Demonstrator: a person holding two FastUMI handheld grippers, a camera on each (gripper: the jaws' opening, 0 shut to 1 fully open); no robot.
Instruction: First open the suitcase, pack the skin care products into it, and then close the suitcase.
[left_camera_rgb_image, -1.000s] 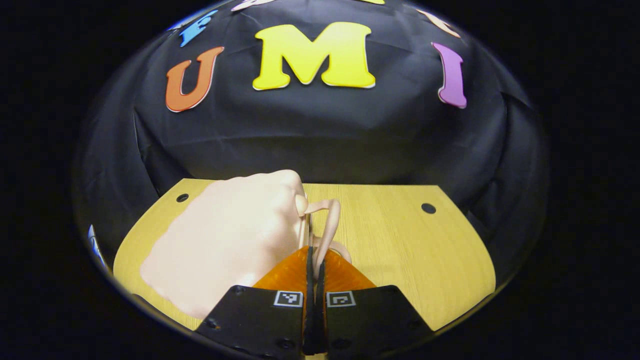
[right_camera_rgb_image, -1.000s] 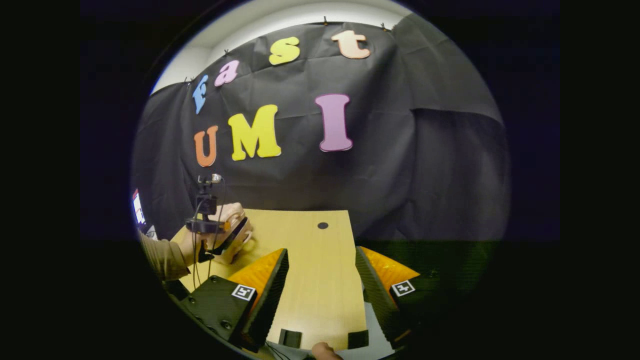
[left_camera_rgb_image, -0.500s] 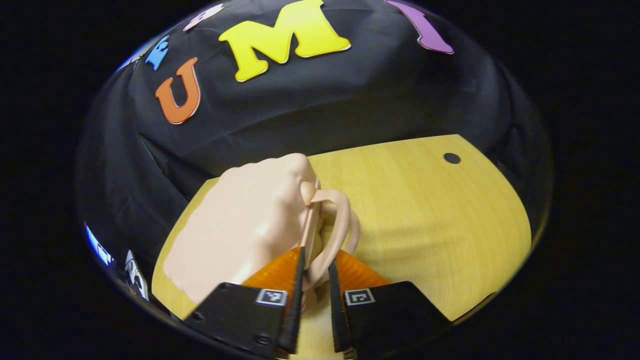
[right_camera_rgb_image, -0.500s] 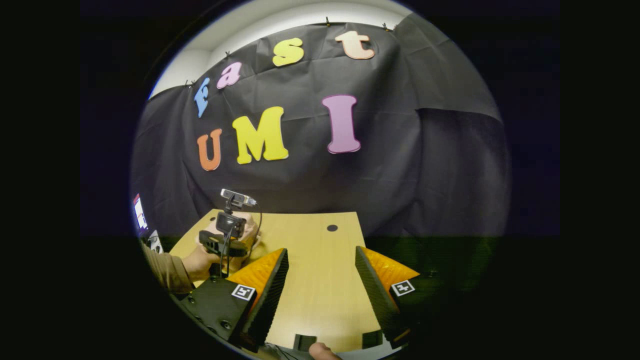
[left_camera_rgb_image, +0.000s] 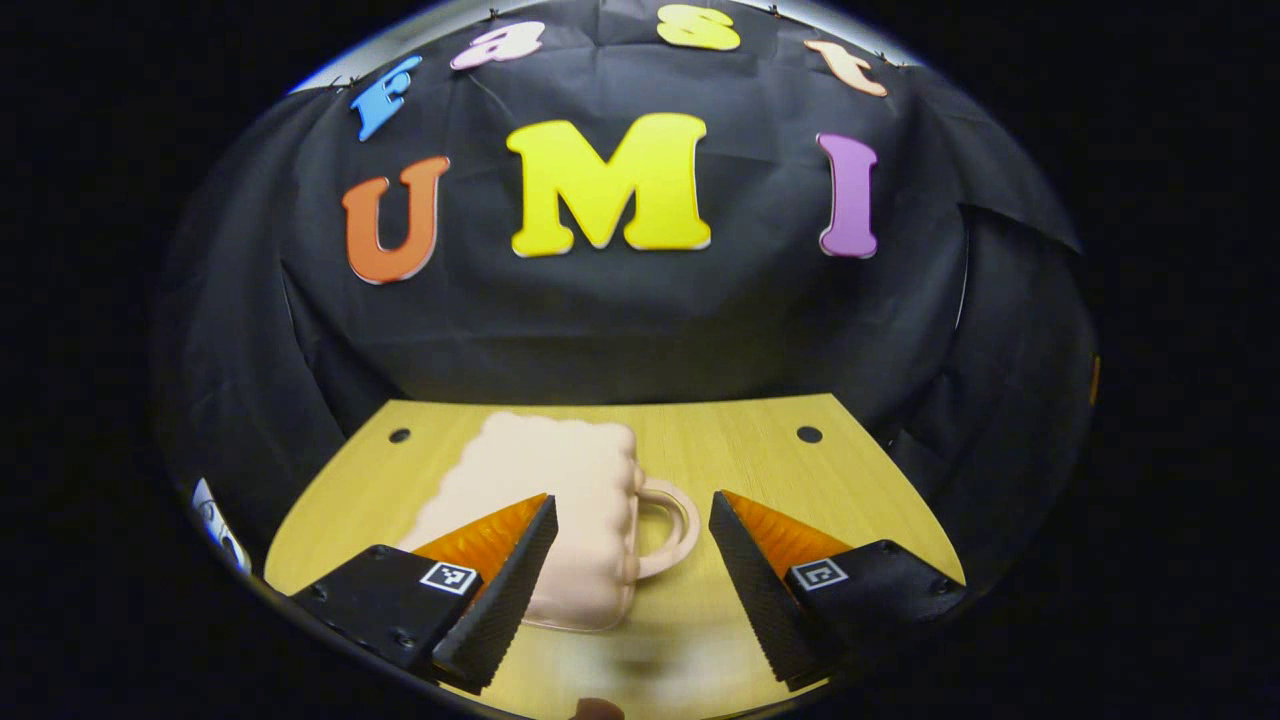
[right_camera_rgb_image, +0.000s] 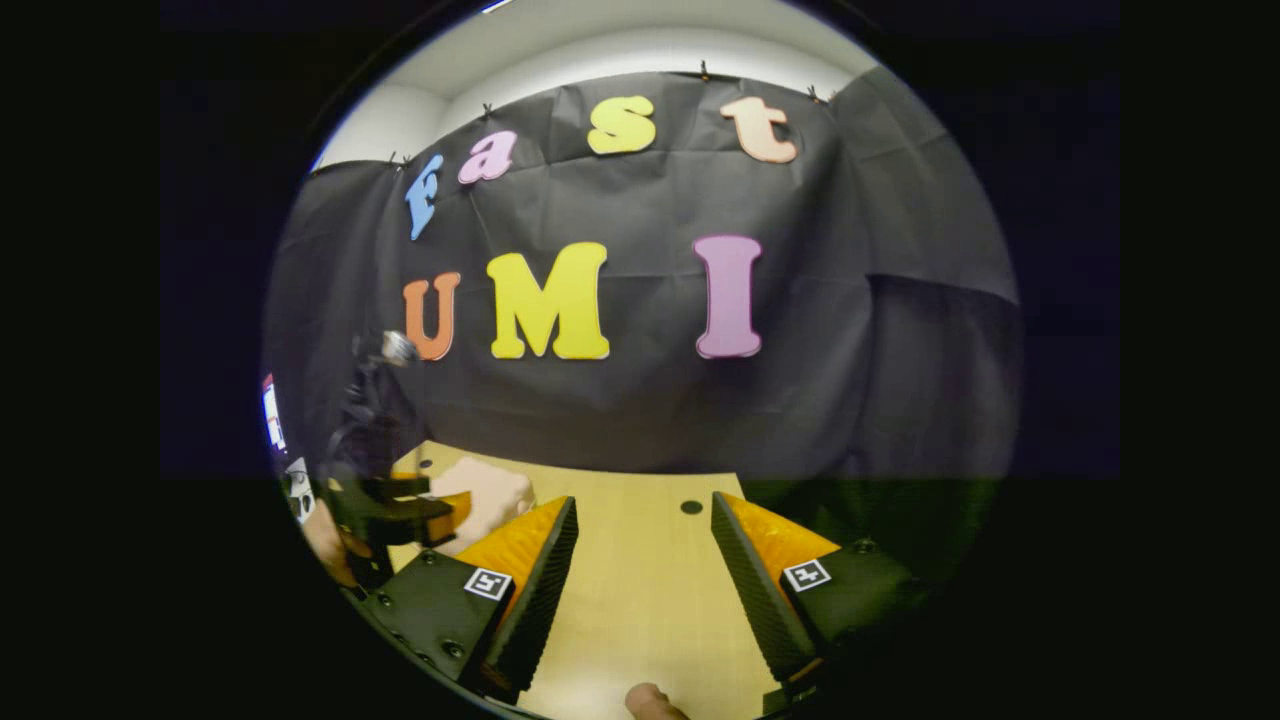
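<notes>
The pale suitcase (left_camera_rgb_image: 560, 520) is lying near the bench's (left_camera_rgb_image: 860, 470) far-left corner, its near side hiding behind the left gripper (left_camera_rgb_image: 632, 575). Both grippers are standing apart, the right gripper (right_camera_rgb_image: 645, 575) holding nothing.

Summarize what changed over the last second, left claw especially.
The left claw opened, let go of the handle and backed away; the pink suitcase now lies closed and flat on the table. The right claw stayed open over bare tabletop.
</notes>
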